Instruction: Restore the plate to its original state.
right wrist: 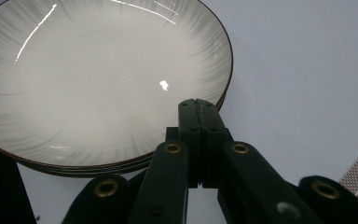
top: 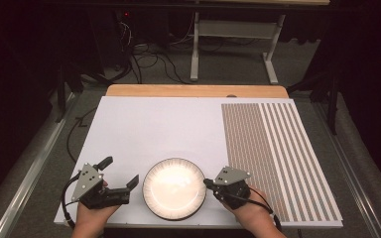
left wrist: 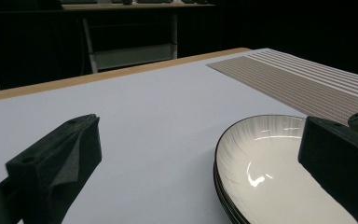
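High view: I am seeing the plate stack (top: 174, 188) sitting at the near edge of the desk (top: 178, 124). My left tool (top: 122, 174) is hovering released just left of the plate stack; my right tool (top: 208, 183) is touching its right rim.

Left gripper view: the jaws are standing wide apart, the plate stack (left wrist: 270, 172) lying by the right one.

Right gripper view: the right tool (right wrist: 198, 103) is pressing clenched, empty, above the plate stack's (right wrist: 98, 84) rim.
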{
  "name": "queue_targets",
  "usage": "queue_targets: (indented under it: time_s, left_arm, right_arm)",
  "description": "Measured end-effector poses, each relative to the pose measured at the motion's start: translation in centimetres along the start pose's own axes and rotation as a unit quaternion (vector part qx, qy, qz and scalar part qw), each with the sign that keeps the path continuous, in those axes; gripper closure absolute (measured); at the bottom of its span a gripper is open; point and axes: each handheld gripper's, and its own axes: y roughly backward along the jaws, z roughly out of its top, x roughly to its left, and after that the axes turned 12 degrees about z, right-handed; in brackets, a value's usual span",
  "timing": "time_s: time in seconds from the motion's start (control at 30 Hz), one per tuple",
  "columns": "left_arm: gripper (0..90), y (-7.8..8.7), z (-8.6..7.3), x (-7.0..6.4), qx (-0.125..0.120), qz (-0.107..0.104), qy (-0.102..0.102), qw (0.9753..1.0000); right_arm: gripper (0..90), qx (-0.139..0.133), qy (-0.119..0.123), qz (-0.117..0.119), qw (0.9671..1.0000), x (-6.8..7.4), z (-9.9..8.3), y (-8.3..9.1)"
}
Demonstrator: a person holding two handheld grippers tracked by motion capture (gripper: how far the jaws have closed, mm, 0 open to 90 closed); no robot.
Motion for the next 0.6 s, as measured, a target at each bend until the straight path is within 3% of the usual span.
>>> queue_targets:
  time_s: [0.27, 0.4, 0.47, 0.57, 0.6]
  left_arm:
    - [0.0, 0.0, 0.0, 0.0, 0.002, -0.001, -0.004, 1.0000]
    - [0.0, -0.2, -0.1, 0.0, 0.003, -0.002, -0.004, 1.0000]
    - [0.0, -0.4, -0.1, -0.1, 0.005, -0.004, -0.005, 1.0000]
    - [0.0, -0.5, -0.1, -0.1, 0.006, -0.004, -0.006, 1.0000]
    - [0.0, -0.6, -0.1, -0.1, 0.007, -0.004, -0.006, 1.0000]
  right_arm:
    - [90.0, -0.021, -0.014, -0.002, 0.9997, -0.5, -0.1, 1.1]
    - [90.0, -0.041, -0.023, -0.012, 0.9988, -1.6, -0.5, 2.4]
    - [89.2, -0.056, -0.040, -0.023, 0.9974, -2.3, -0.8, 3.3]
    - [86.9, -0.067, -0.044, -0.028, 0.9964, -2.8, -1.0, 4.0]
    - [83.0, -0.080, -0.052, -0.034, 0.9948, -3.3, -1.3, 4.9]
